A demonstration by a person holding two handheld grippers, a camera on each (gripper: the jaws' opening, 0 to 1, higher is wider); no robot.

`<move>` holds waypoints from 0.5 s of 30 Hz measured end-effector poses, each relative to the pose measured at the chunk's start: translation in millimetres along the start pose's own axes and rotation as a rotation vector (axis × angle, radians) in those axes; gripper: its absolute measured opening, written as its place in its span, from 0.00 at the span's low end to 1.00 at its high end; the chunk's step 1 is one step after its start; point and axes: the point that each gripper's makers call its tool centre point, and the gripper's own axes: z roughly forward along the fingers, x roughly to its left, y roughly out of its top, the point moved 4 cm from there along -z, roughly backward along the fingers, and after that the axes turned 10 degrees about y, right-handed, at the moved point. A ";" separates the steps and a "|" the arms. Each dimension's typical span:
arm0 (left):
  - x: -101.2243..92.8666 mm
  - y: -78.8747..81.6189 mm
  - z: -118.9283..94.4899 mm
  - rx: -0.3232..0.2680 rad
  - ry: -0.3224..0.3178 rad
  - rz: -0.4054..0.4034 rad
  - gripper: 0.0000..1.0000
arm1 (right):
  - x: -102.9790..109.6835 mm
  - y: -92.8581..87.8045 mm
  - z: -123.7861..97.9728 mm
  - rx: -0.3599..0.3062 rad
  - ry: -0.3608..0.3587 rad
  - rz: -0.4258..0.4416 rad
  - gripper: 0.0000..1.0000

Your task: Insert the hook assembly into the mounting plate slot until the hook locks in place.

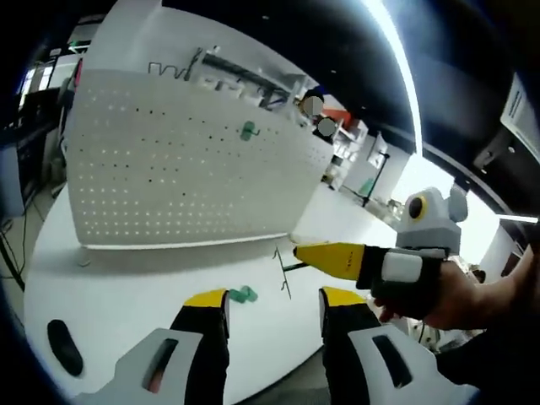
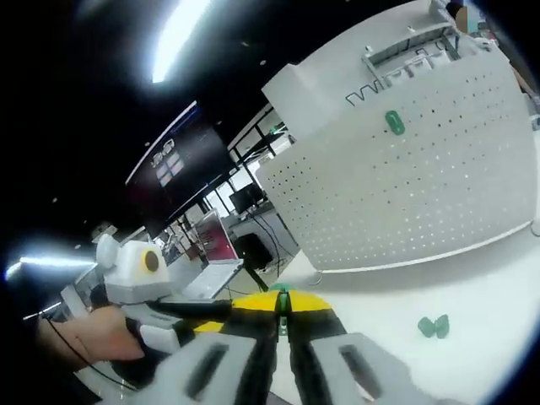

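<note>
The white perforated mounting plate point(image 1: 186, 169) stands upright on the white table point(image 1: 126, 287), with one green clip point(image 1: 247, 131) fixed high on it. My left gripper point(image 1: 274, 302) hangs open over the table, nothing between its jaws. A loose green clip point(image 1: 243, 294) lies just beyond its left jaw. My right gripper point(image 1: 302, 252) comes in from the right, shut on a thin wire hook point(image 1: 283, 274). In the right gripper view, my right gripper point(image 2: 283, 316) pinches the hook's green part point(image 2: 283, 301), facing the plate point(image 2: 405, 186), its mounted clip point(image 2: 394, 122) and the loose clip point(image 2: 434, 326).
A black oval object point(image 1: 63, 346) lies near the table's front left edge. Wire racks point(image 1: 169, 69) sit along the plate's top. A hand point(image 2: 84, 337) holds the left gripper at the left of the right gripper view. Office desks and screens point(image 2: 211, 236) stand behind.
</note>
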 end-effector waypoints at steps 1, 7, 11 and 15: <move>-0.8 -0.1 0.4 0.004 -0.002 -0.001 0.39 | 1.3 0.2 0.3 -0.004 0.005 -0.005 0.00; -5.4 1.8 1.2 0.007 -0.033 -0.070 0.32 | 12.2 2.9 1.5 -0.017 0.036 -0.045 0.00; -8.6 2.1 2.4 0.010 -0.042 -0.063 0.25 | 16.2 3.9 1.9 -0.023 0.047 -0.063 0.00; -10.0 4.5 2.8 -0.001 -0.047 -0.067 0.17 | 19.7 3.2 3.1 -0.025 0.057 -0.063 0.00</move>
